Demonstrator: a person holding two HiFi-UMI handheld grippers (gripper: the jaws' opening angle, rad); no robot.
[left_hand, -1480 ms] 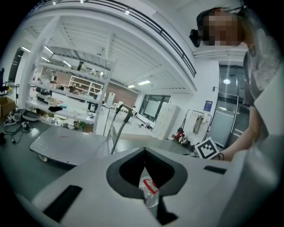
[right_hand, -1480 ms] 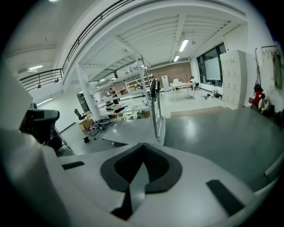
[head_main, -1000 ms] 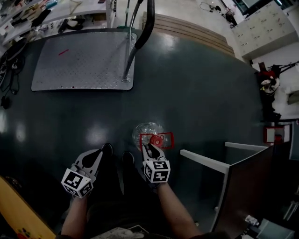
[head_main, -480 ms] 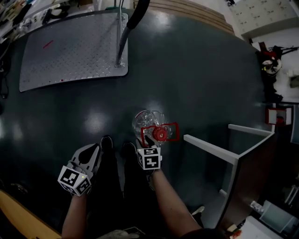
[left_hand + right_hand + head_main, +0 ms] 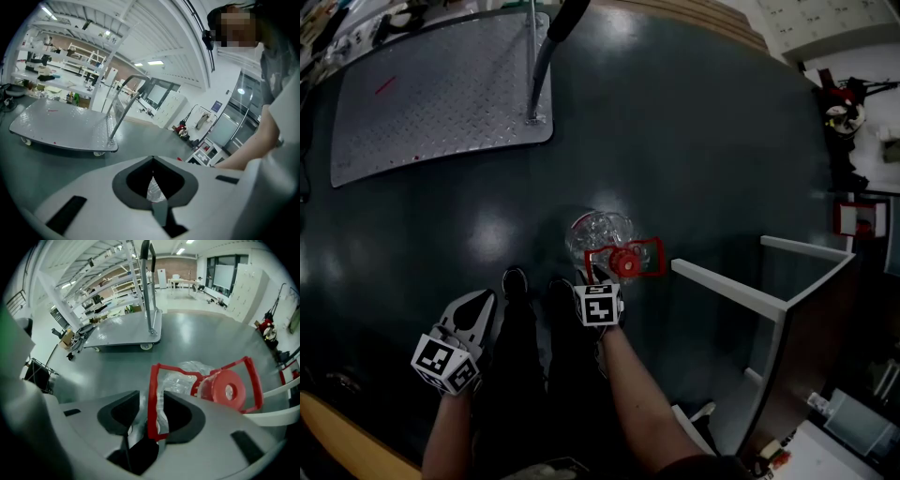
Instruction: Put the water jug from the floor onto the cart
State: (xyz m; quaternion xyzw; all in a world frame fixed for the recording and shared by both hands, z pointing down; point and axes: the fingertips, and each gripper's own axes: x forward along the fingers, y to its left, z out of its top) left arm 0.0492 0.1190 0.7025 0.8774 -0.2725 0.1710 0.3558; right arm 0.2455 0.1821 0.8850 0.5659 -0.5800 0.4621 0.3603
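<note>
At the far left stands the cart [image 5: 441,94], a flat deck of grey diamond-plate metal with a slim steel handle post [image 5: 536,80] rising from its near edge. Below it, the left tool [image 5: 480,302] hangs over the floor [image 5: 703,141] with its pale jaws closed tip to tip on nothing. The floor is dark, smooth and glossy. The water jug [image 5: 598,234] stands on it at the middle, well apart from the cart. It is clear, crinkled, rounded plastic with a round red cap [image 5: 625,263] and a thin rectangular red handle [image 5: 252,380]. The right tool [image 5: 598,277] points steeply down just beside the jug, its jaws spread wide. One upright strip of the red handle stands between them, ungripped. Farther right is a white-edged brown panel [image 5: 727,289].
</note>
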